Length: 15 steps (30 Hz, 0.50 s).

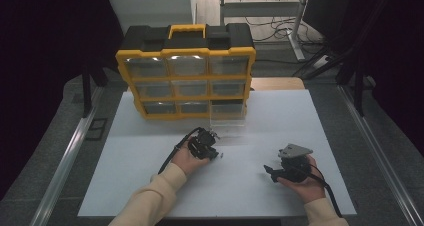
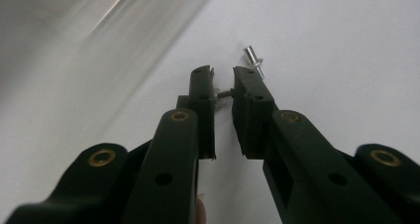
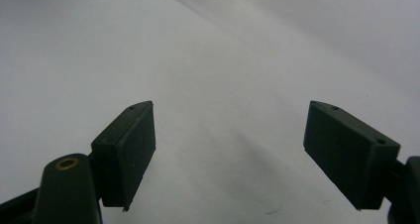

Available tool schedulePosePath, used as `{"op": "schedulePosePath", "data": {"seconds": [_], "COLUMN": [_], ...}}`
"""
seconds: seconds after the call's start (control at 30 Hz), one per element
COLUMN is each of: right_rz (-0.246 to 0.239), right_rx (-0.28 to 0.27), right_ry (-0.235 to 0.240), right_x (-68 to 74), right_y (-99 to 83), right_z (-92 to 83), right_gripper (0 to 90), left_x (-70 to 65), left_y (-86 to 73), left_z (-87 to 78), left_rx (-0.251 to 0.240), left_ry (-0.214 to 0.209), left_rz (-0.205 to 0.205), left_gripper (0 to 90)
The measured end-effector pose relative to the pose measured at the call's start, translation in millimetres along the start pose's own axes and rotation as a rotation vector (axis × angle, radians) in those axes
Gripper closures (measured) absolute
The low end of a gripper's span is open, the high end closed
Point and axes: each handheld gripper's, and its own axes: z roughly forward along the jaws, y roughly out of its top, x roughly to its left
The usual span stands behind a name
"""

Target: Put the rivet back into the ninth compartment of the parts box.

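Left gripper view: left tool pinches a small screw; right tool gapes wide.

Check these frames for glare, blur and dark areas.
High view: dark surroundings, glare on the yellow-framed clear-drawer organiser. Left gripper view: the small silver screw pinched in the left claw is sharp, the background soft. Right gripper view: the white tabletop blurs with distance.

Yellow-and-black organizer case stands upright at the far side of the white desk, carry handle on top, three rows of clear drawers facing forward. One clear drawer sits pulled out at the lower right, resting on the desk. Metal frame and loose cables on the floor behind. Dark curtains at both sides.
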Motion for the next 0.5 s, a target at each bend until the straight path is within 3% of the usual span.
{"op": "schedulePosePath", "data": {"seconds": [0.5], "right_rz": [0.000], "right_rx": [0.000], "right_ry": [0.001], "right_x": [0.1], "right_y": [0.0], "right_z": [0.1], "right_gripper": [21.0], "left_x": [1.8], "left_y": [4.8], "left_z": [-17.9], "left_rx": [-0.051], "left_ry": [-0.018], "left_rz": [-0.022], "left_gripper": [79.7]}}
